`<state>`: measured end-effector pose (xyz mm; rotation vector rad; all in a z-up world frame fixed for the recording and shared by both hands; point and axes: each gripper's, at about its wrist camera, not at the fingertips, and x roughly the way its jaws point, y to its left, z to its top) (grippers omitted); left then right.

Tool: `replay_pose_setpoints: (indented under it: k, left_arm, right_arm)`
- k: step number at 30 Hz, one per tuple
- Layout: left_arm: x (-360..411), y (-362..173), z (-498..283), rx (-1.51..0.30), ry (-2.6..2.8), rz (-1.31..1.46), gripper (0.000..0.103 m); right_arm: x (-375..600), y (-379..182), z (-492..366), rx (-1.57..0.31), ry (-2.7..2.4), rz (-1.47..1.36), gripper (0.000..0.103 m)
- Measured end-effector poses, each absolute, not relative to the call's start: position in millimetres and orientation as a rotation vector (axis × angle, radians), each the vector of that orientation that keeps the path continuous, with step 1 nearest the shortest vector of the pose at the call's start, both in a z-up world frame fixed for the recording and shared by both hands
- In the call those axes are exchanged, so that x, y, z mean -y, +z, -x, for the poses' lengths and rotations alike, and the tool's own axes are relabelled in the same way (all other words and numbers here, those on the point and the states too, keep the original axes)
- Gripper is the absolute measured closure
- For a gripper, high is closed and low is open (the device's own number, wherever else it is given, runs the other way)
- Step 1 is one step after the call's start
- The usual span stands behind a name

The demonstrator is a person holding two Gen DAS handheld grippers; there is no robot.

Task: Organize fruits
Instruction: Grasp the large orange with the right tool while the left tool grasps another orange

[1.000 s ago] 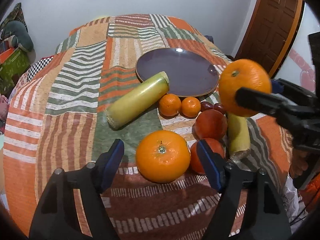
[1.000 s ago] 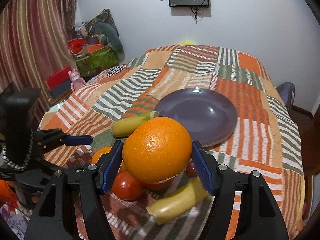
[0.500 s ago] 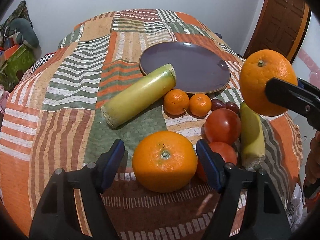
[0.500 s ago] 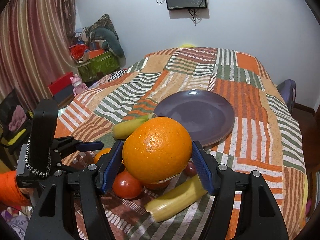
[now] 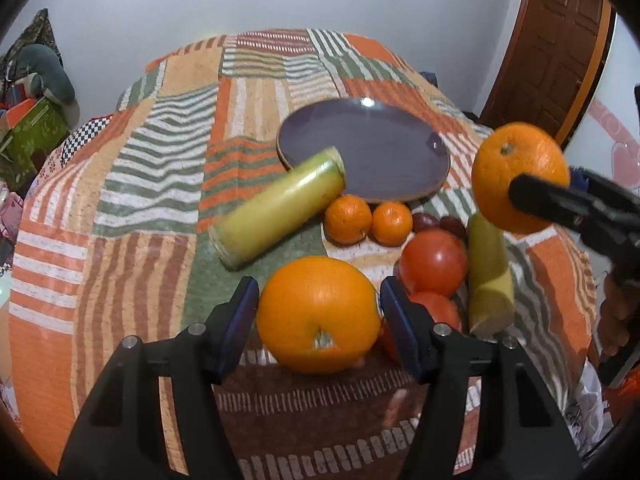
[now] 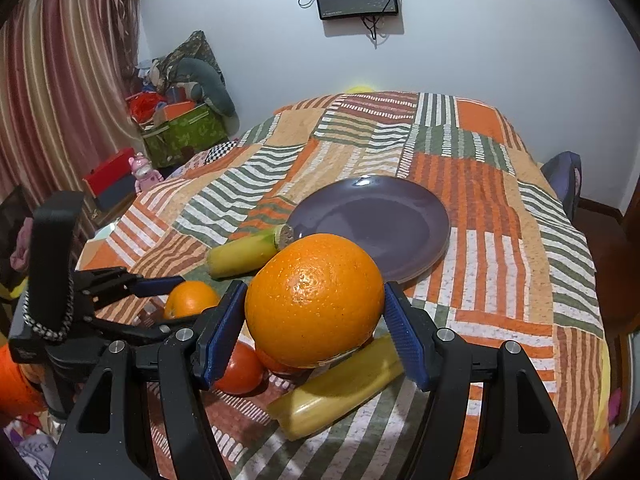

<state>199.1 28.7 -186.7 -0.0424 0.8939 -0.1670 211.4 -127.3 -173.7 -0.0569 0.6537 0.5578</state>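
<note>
A large orange [image 5: 318, 314] rests on the patchwork cloth between the blue pads of my left gripper [image 5: 316, 316]. Its jaws are closing and both pads touch the orange's sides. My right gripper [image 6: 316, 320] is shut on a second large orange [image 6: 314, 300] and holds it in the air above the fruit pile; the same orange [image 5: 516, 172] shows at the right of the left wrist view. The purple plate [image 5: 360, 152] lies bare beyond the pile. From the right wrist view the left gripper [image 6: 176, 304] sits low at the left, around its orange [image 6: 188, 298].
Two small mandarins [image 5: 347, 219], two tomatoes [image 5: 434, 260], dark grapes [image 5: 426, 221] and two yellow-green cylinders [image 5: 280, 208] [image 5: 488, 276] lie before the plate. A wooden door [image 5: 560, 40] stands at the right. Boxes and toys [image 6: 180, 128] sit left of the bed.
My left gripper's pads have drawn in from well apart to touch the orange, whose stem now faces the camera. The right gripper keeps its orange held in about the same place.
</note>
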Motion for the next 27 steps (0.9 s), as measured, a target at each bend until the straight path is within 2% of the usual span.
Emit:
replay_pose_setpoints:
  k: [9, 11, 12, 15, 17, 18, 19, 20, 21, 22, 27]
  left_arm:
    - [-23, -161, -208, -0.832, -0.184, 0.039, 0.045]
    - [-20, -151, -212, -0.8, -0.199, 0.009, 0.083]
    - [-17, -146, -215, -0.793, -0.194, -0.012, 0.095]
    - [-18, -130, -226, -0.765, -0.236, 0.012, 0.095]
    - [-15, -133, -232, -0.794, -0.236, -0.014, 0.092]
    - [-14, -136, -234, -0.805, -0.226, -0.028, 0.083]
    - [-15, -140, -234, -0.813, -0.223, -0.03, 0.067]
    - [-17, -145, -233, -0.825, -0.22, -0.02, 0.057]
    - [-19, -150, -232, -0.833, -0.21, -0.006, 0.042]
    - [-21, -154, -232, -0.836, -0.205, 0.002, 0.038]
    - [-21, -180, -232, -0.914, -0.202, -0.006, 0.038]
  right_arm:
    - [132, -167, -219, -0.644, 0.538, 0.049, 0.038]
    - [134, -163, -221, -0.637, 0.528, 0.048, 0.038]
    - [136, -161, -221, -0.63, 0.524, 0.047, 0.038]
    - [140, -153, -223, -0.605, 0.511, 0.047, 0.038]
    - [142, -152, -224, -0.602, 0.504, 0.046, 0.038]
    - [143, -152, -225, -0.603, 0.503, 0.044, 0.038]
    - [144, -153, -224, -0.603, 0.503, 0.042, 0.038]
    - [146, -155, -224, -0.605, 0.501, 0.039, 0.038]
    - [147, -156, -224, -0.609, 0.498, 0.038, 0.038]
    - [149, -158, -225, -0.615, 0.496, 0.036, 0.038]
    - [154, -168, -230, -0.656, 0.488, 0.024, 0.038]
